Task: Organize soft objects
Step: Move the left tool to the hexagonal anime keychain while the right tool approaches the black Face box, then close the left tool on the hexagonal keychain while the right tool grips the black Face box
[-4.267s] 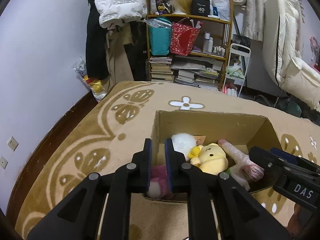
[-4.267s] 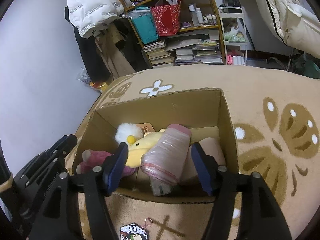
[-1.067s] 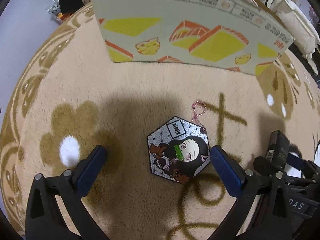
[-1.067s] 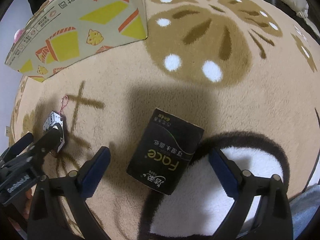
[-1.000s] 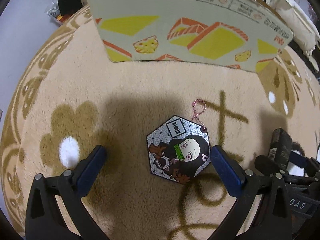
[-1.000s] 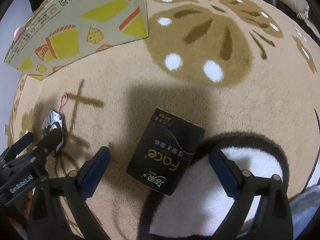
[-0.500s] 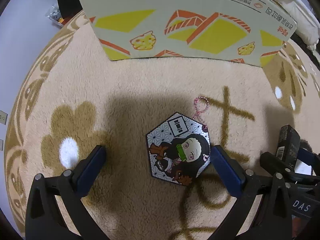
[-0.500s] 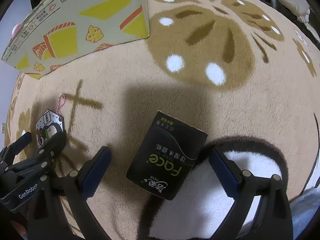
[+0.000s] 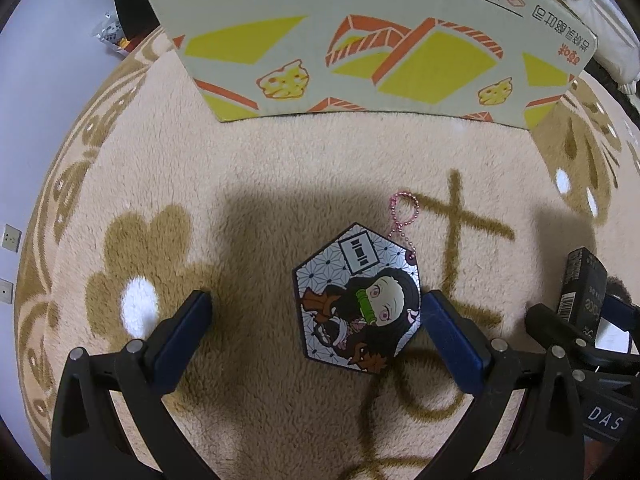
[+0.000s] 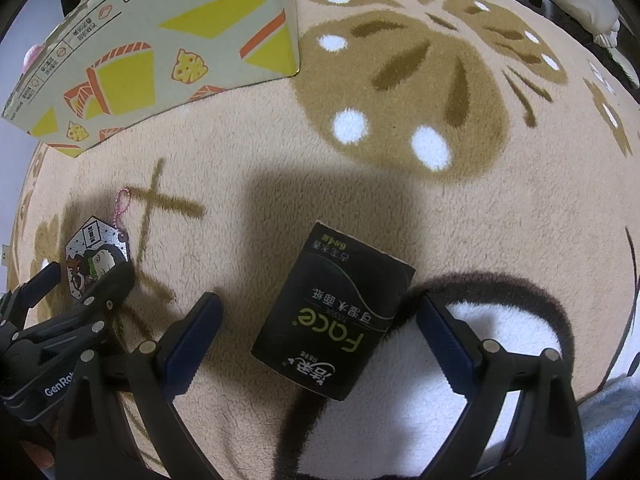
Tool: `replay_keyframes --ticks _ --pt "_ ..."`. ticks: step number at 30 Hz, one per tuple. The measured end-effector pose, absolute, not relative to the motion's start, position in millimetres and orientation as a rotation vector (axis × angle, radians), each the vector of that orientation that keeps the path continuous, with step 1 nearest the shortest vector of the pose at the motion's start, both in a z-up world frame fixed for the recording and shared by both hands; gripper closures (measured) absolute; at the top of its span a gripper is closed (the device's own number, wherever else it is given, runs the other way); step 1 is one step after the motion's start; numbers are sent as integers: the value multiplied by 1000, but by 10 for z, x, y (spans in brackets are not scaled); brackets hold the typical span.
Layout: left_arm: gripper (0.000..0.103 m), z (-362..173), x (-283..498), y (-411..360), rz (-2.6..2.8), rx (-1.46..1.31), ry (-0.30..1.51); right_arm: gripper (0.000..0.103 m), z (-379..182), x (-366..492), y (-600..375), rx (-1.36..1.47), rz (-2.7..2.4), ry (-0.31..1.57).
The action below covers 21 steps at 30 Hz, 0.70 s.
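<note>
Left wrist view: against the frame from about four seconds ago, when this gripper was pinched nearly shut over the open cardboard box with plush toys inside, the left gripper (image 9: 316,320) now hangs low over the carpet (image 9: 280,152) with its jaws spread wide and empty. That suggests one drop-off is finished and the next pickup is being lined up. Over the last second the view has barely shifted, only creeping a little closer. The hexagonal anime keychain charm (image 9: 358,300) lies flat on the carpet on the near side of the cardboard box (image 9: 360,40), well apart from its printed wall. It sits between the jaws but off-centre: its right edge is just beside the right blue pad, while the left pad is well clear. Its pink bead chain (image 9: 402,216) points toward the box.

Right wrist view: earlier this gripper straddled a pink roll over the box; now the right gripper (image 10: 320,320) is also wide open and empty, low over the carpet. The black tissue pack (image 10: 334,312) lies flat between the jaws, tilted, nearer the right pad, on the near side of the box (image 10: 160,52) and well apart from it. The charm (image 10: 94,258) lies to the pack's left, beside the left gripper (image 10: 80,280). Both items seem ready for closing.
</note>
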<state>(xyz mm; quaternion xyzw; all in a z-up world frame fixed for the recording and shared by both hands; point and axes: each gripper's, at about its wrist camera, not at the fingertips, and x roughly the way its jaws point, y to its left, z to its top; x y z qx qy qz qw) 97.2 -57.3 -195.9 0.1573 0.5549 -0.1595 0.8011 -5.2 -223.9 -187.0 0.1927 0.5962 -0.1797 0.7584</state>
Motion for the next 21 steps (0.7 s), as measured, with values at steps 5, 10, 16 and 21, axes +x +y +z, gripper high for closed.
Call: replay_keyframes --ticks 5,10,16,21 --pt "1 -1937 951 -577 -346 351 1175 11 -1809 -68 -2231 413 -396 1286" --pt "8 -1911 899 -620 -381 371 1143 13 -1794 -75 -2241 413 -401 1291" --pt "9 -1915 877 -654 -376 362 1143 14 -1794 -70 -2243 422 -405 1290" --pt "26 -1897 870 -623 -418 325 1162 14 -1807 -88 -2295 447 -406 1285"
